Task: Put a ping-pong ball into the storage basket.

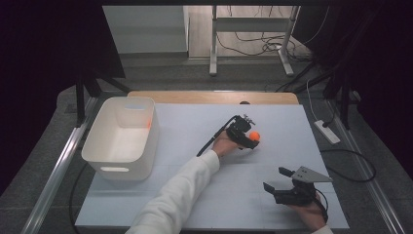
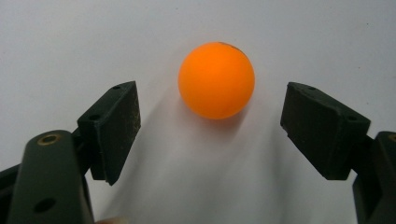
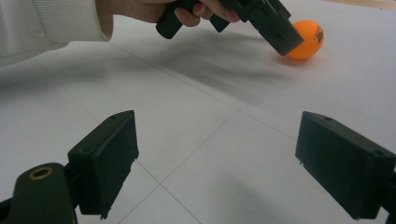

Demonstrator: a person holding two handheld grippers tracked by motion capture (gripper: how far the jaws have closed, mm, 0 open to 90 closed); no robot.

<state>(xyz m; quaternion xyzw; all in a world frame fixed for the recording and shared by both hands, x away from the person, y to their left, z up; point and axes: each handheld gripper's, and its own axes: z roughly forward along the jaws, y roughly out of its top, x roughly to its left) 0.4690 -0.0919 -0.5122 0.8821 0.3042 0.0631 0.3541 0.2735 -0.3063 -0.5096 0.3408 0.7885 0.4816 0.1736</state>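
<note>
Even, soft light on the table; dark surroundings; diffuse shadows.

The surface (image 1: 195,195) is a pale white-blue board crossed by faint thin seams, filling the middle and lower part of the high view. A strip of wood (image 1: 214,96) shows along its far edge, toward the top of the frame. A white bin (image 1: 122,138) with cut-out handles stands on the surface at the left of the frame, close to the left edge. An orange ball (image 1: 254,136) lies on the surface right of centre, well apart from the bin; it casts a soft shadow on the board beneath it.
</note>
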